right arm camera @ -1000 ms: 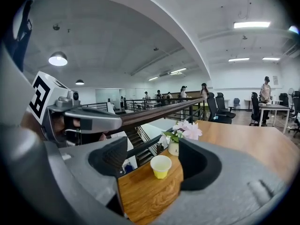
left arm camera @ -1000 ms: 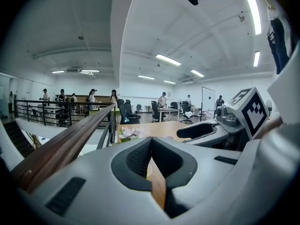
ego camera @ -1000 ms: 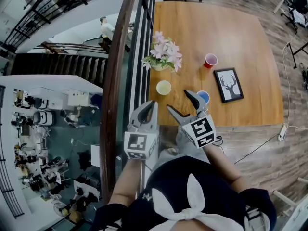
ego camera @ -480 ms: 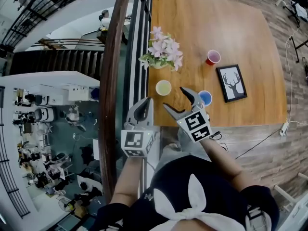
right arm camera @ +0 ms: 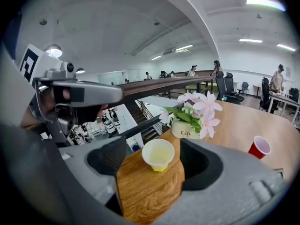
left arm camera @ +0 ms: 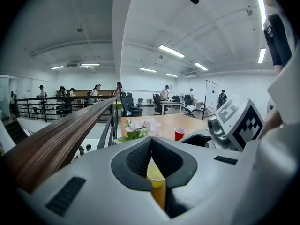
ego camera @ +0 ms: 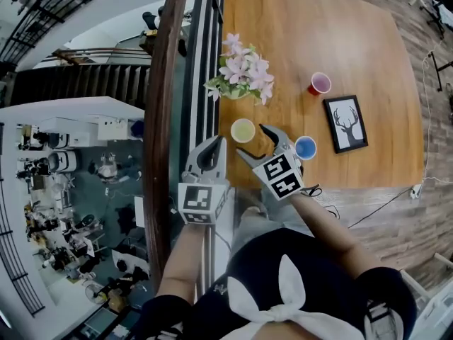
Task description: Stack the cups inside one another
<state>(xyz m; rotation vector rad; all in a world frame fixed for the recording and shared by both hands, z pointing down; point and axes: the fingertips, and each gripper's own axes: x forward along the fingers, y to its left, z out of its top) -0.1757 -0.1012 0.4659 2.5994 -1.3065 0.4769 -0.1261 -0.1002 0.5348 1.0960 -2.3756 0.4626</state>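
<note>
**deskwatcher:** Wooden counter (ego camera: 325, 27) butts right up against the railing (ego camera: 170, 83) on its 9 o'clock side, so zero slack there. Yellow cup (ego camera: 242, 129) sits close to that edge and not far from the 6 o'clock edge either. Flower pot (ego camera: 241, 76) is near it at 12 o'clock, blue cup (ego camera: 306, 147) at 3 and red cup (ego camera: 320, 83) out at 2. Framed deer picture (ego camera: 345, 124) is just beside the blue one. Loads of bare wood toward 12 and 1 o'clock past the red cup.

**cupstacker:** anything moved vs a second ago?

**deskwatcher:** yep, right gripper (ego camera: 253, 142) swung toward 9 o'clock. It was covering part of the blue cup. Now that cup's fully in view and the gripper lines up on the yellow one. Cups themselves haven't budged.

**cupstacker:** and the fingers?

**deskwatcher:** right fingers (ego camera: 270, 134) are spread wide, with the yellow cup framed in the gap but just past the tips, not touching. Left gripper (ego camera: 214, 147) hangs by the counter's 7 o'clock corner, fingers closed down to a slit, nothing held.
</note>
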